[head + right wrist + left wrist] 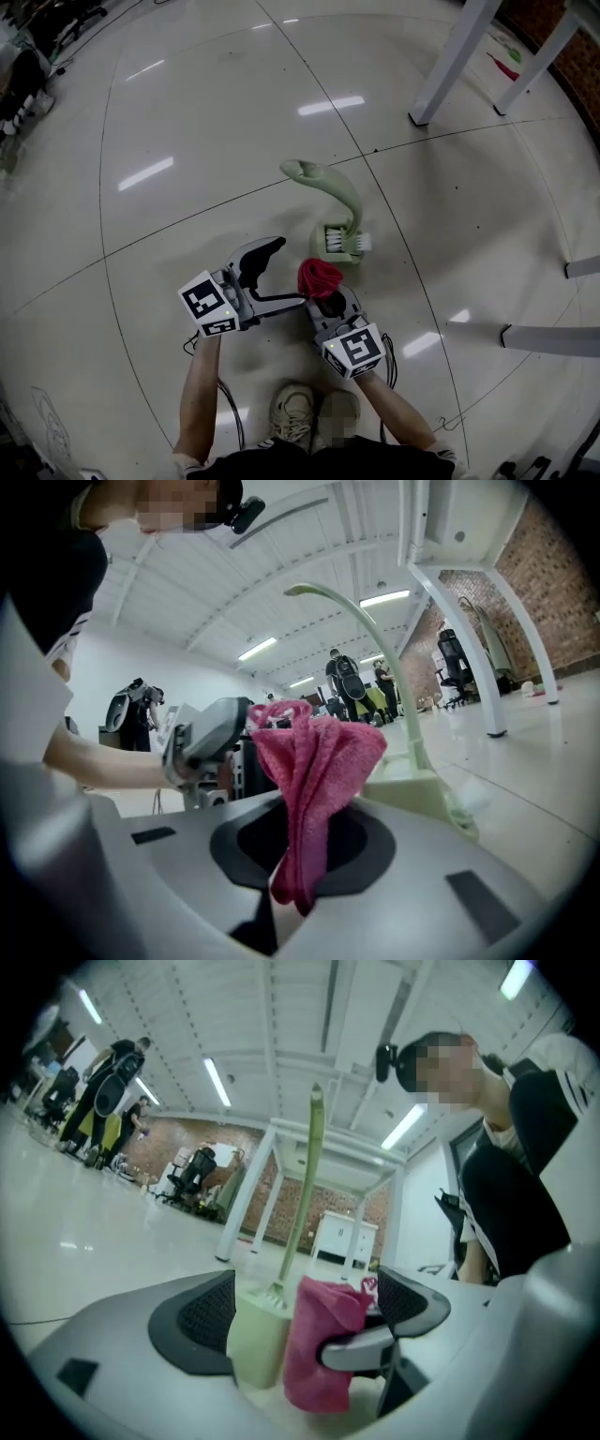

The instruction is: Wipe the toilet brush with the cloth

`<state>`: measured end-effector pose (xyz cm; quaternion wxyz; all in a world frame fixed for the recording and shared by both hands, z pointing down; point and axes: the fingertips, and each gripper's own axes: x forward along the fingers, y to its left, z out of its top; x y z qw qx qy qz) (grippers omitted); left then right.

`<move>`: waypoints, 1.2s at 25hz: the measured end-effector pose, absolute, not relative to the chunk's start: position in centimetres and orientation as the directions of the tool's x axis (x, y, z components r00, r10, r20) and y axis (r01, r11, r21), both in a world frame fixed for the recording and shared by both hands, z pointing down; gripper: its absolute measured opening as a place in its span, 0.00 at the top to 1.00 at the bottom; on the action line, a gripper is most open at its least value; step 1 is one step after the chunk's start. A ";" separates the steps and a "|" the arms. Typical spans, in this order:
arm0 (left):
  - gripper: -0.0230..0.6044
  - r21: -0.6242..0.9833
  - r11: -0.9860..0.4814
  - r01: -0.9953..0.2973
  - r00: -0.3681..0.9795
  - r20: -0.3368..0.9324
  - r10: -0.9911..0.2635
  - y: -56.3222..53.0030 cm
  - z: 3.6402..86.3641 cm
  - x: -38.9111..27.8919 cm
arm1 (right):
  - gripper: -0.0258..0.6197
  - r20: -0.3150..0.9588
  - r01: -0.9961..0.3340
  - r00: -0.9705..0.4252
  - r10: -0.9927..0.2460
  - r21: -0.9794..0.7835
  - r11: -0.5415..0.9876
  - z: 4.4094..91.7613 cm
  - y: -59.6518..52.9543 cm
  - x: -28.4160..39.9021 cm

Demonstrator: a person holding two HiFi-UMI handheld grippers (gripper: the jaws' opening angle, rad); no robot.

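Cloth (pixel 320 277) clamped in your right gripper (pixel 325 300), left gripper (pixel 279 272) jaws wide; unbraced, the brush (pixel 342 242) could topple when wiped.

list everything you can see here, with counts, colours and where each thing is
toilet brush: one, pale green with white bristles, standing on the floor ahead of both grippers
cloth: one, red-pink, bunched, next to the brush
table legs: several, white, along the right side
floor: one, glossy white tiles, under everything
bystanders: a few, dark clothes, far background
shoes: two, beige, bottom centre
left gripper: one, grey, jaws apart, left of the cloth
right gripper: one, grey, clamped on the cloth
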<state>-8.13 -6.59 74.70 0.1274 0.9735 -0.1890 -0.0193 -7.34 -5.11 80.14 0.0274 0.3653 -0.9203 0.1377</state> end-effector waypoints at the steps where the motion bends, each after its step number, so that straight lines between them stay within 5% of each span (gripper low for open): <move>1: 0.21 0.261 -0.893 -0.365 0.922 -0.033 -0.386 -7.6 73.2 -8.5 | 0.91 0.130 -0.665 -0.745 -0.655 -0.237 0.709 79.2 -4.7 -7.4; 8: 0.21 -0.024 -0.933 -0.359 0.919 -0.187 -0.348 -11.9 57.8 -7.9 | 0.91 0.106 -0.659 -0.745 -0.659 -0.279 0.699 75.8 -3.1 -6.0; 12: 0.22 -0.057 -0.946 -0.320 0.919 -0.261 -0.296 -12.7 51.9 -7.1 | 0.91 0.095 -0.666 -0.736 -0.670 -0.278 0.692 74.1 -3.8 -5.2; 13: 0.29 -0.048 -0.951 -0.304 0.925 -0.252 -0.283 -12.9 51.5 -6.8 | 0.91 0.087 -0.668 -0.733 -0.675 -0.276 0.691 73.5 -4.0 -4.9; 15: 0.78 -0.034 -0.959 -0.281 0.937 -0.228 -0.266 -12.9 51.4 -6.2 | 0.91 0.064 -0.674 -0.725 -0.686 -0.272 0.687 72.4 -4.4 -4.3; 24: 0.79 -0.009 -0.964 -0.267 0.939 -0.225 -0.259 -13.2 50.2 -5.2 | 0.91 -0.034 -0.698 -0.685 -0.728 -0.254 0.669 67.0 -6.1 -0.7; 30: 0.79 0.056 -0.951 -0.304 0.930 -0.197 -0.309 -16.2 37.7 -4.9 | 0.91 0.097 -0.756 -0.644 -0.759 -0.230 0.613 54.8 -11.0 2.2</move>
